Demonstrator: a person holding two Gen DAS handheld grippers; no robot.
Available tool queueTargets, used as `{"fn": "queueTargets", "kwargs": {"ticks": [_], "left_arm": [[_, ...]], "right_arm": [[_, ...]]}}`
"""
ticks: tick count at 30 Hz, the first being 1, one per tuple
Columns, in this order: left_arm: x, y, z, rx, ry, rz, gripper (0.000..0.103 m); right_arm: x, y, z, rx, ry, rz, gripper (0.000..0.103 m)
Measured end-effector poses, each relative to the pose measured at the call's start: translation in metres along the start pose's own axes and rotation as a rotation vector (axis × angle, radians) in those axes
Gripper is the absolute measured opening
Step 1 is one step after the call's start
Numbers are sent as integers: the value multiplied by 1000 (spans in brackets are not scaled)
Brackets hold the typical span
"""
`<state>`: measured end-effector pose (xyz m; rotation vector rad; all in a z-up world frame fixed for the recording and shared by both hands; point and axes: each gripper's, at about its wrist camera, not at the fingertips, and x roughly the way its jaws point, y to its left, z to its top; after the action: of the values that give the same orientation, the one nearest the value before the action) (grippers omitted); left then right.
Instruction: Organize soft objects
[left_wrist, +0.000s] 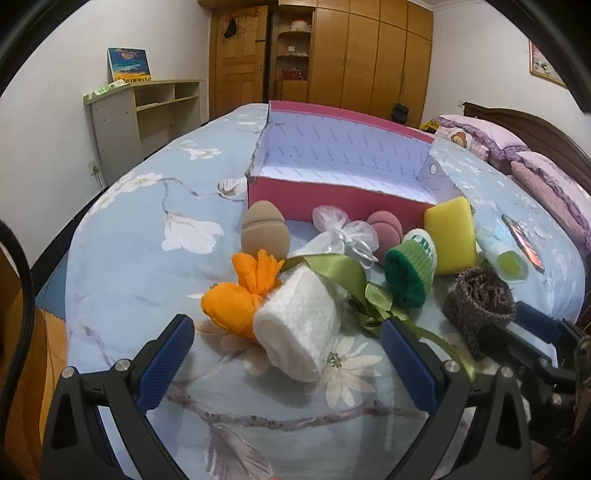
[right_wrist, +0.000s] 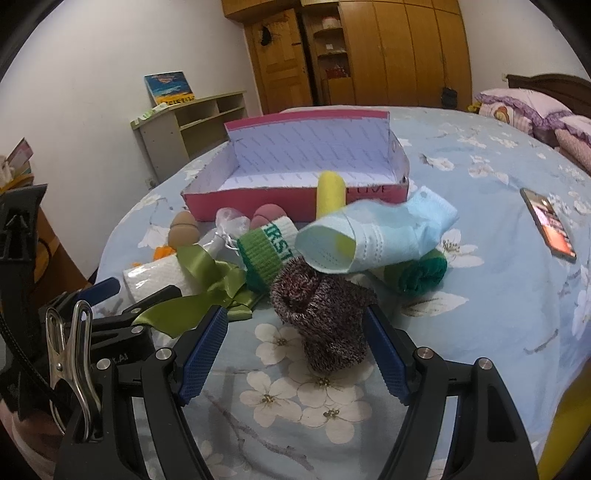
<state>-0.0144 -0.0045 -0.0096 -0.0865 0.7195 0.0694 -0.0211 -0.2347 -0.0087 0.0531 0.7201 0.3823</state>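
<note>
Tools both spread wide, left tool (left_wrist: 286, 349) around white roll (left_wrist: 301, 325), right tool (right_wrist: 295, 352) around brown sock (right_wrist: 325, 314), its toe hidden.

Black plastic arms on the left gripper (left_wrist: 286, 360), shaped like a wide fork. Bumpy blue pads (left_wrist: 168, 363) inside each finger. Round silver screws on top. Thick black cable at 9 o'clock. Same black arms and blue pads (right_wrist: 203, 354) on the right gripper (right_wrist: 295, 354). Shiny metal clip (right_wrist: 72, 365) at 8 o'clock.
</note>
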Motion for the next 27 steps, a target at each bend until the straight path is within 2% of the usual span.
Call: {"fn": "queueTargets", "kwargs": {"ticks": [5, 9, 15, 20, 27], "left_arm": [[-6, 10, 9, 16, -10, -16, 103], [-8, 22, 16, 11, -21, 14, 103], [-1, 39, 30, -35, -9, 43, 101], [16, 42, 44, -49, 26, 9, 92], [49, 32, 60, -33, 66, -22, 85]], "right_arm": [[-11, -1, 5, -45, -11, -4, 77], [-20, -3, 10, -91, -33, -24, 77], [-20, -10, 14, -97, -28, -4, 77], [-16, -17, 17, -94, -24, -3, 77], [-15, -23, 23, -99, -23, 1, 77]]}}
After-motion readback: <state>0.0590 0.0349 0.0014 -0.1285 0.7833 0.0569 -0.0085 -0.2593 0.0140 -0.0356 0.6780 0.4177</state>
